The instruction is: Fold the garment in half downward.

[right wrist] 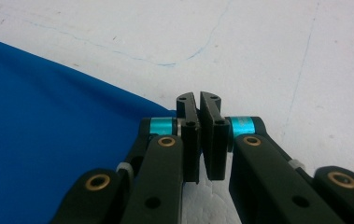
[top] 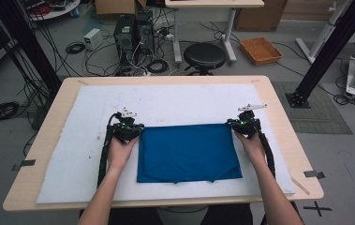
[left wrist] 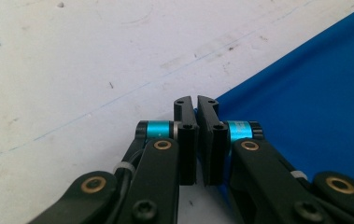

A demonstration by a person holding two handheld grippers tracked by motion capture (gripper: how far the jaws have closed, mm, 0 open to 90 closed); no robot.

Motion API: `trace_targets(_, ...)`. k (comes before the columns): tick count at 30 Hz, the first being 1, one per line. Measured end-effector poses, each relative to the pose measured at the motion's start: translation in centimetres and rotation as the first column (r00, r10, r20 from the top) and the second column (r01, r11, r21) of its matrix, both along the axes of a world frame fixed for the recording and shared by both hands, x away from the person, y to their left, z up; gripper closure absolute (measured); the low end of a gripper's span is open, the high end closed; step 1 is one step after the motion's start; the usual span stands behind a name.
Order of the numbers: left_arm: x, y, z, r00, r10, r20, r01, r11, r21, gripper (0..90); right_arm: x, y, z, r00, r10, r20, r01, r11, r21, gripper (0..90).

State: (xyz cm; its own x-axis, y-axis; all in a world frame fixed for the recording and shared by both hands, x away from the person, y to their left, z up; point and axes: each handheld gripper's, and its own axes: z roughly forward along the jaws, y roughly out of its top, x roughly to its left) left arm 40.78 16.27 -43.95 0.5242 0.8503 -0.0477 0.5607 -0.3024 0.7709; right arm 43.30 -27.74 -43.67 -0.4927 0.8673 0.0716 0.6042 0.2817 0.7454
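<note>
White padding covers the table where a folded blue cloth lies centred — its far corners pinched, it seems, in the closed jaws of the left gripper and right gripper, likely for a fold.

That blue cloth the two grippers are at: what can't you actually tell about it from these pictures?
- Whether the left gripper pinches the blue cloth: in the left gripper view the jaws cover the cloth's corner.
- The same for the right gripper in the right gripper view.
- How many layers the cloth has: the high view shows its top and a tuck at the near edge.
- What the cloth covers on the white mat.
</note>
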Motion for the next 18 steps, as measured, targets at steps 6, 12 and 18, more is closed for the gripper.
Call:
trace_targets(6,-0.7,0.1,0.9,0.9994,0.009,0.033,-0.009,1.0,0.003,55.6,-1.0,0.2,0.8,0.9984,-0.006,0.057,0.007,0.9999,-0.01,69.0)
trace_targets(12,-3.0,0.4,2.5,0.9953,-0.041,0.088,0.04,0.9992,0.004,44.1,-3.0,-0.5,1.8,0.993,-0.011,0.118,0.004,0.9982,0.059,51.5)
trace_targets(18,-5.7,1.6,3.6,0.9862,-0.061,0.154,0.066,0.9975,-0.024,40.3,-5.8,-1.9,3.1,0.9831,-0.029,0.181,0.008,0.9934,0.115,45.1)
